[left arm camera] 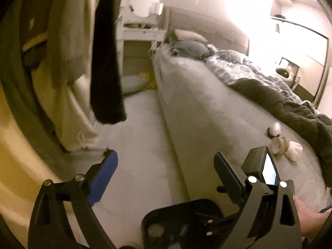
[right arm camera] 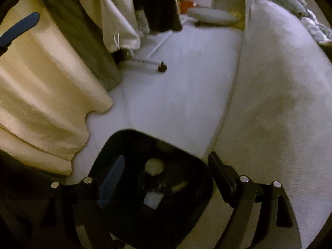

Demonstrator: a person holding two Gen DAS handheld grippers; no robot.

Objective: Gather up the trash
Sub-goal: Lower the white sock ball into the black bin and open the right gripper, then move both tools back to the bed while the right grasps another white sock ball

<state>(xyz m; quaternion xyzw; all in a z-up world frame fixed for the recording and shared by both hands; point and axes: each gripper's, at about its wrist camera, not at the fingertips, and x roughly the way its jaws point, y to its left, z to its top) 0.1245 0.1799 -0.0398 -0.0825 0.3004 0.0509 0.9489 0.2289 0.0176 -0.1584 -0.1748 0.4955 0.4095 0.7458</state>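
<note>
The right gripper (right arm camera: pixel 164 176) stands wide with nothing between its fingers, hanging right over the open black bin (right arm camera: pixel 199 166) on the pale floor (right arm camera: pixel 176 87). Down in the bin lie a pale round wad (right arm camera: pixel 154 166), a white square scrap (right arm camera: pixel 153 200) and a yellowish bit — the rest of its contents are too dark to tell.

The left gripper (left arm camera: pixel 166 166) is also spread wide and empty, aimed along the gap between bed and hanging clothes; the bin's rim (left arm camera: pixel 176 209) shows low between its fingers.

On the bed (left arm camera: pixel 207 108), near its edge and beside the dark blanket (left arm camera: pixel 290 108), sits more trash: a crumpled white wad (left arm camera: pixel 294 150), a small round pale thing (left arm camera: pixel 279 143) touching it, and a blurred ball (left arm camera: pixel 275 129) just beyond. Cream and dark clothes (right arm camera: pixel 41 78) hang left of the bin.
</note>
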